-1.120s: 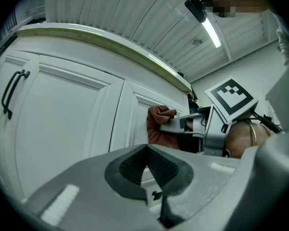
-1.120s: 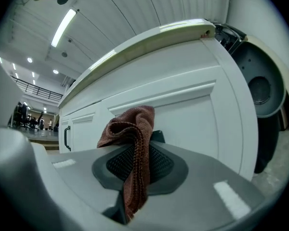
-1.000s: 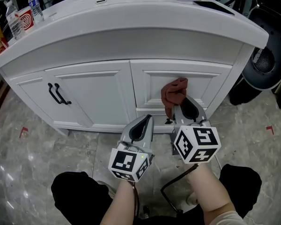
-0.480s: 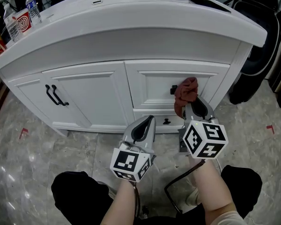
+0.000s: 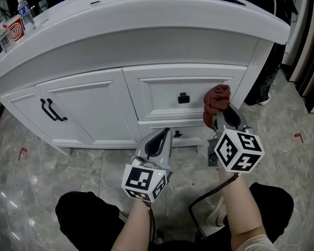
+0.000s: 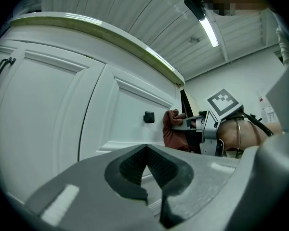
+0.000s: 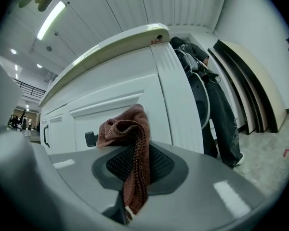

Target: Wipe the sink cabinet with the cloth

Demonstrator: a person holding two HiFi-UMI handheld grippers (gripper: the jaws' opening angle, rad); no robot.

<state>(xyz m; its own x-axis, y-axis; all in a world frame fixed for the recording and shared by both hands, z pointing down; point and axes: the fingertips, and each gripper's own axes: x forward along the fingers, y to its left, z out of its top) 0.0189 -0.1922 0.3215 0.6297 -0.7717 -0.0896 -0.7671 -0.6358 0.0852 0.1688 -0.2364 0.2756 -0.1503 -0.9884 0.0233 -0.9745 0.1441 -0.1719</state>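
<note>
We hold the right gripper (image 5: 223,120) closed on the cloth (image 5: 216,100). Its jaws pinch a hanging strip of the reddish-brown knit, and the rest bunches up above the tips. That bunch lies against the drawer (image 5: 157,94) front of the white cabinet (image 5: 89,106), to the right of the black knob (image 5: 183,98) and at about its height, close to the drawer's right edge. Our left gripper (image 5: 161,136) has its jaws fully together with nothing between them. It sits below and a little left of the knob, clear of the cabinet front, with its tips pointing up toward it. Well left of the knob, two black bar handles (image 5: 55,112) sit side by side on the doors. Far up and left of the knob, a water bottle (image 5: 25,12) stands on the countertop. Right of the knob, past the cabinet's corner, dark clothing (image 7: 216,95) hangs down to the floor.
</note>
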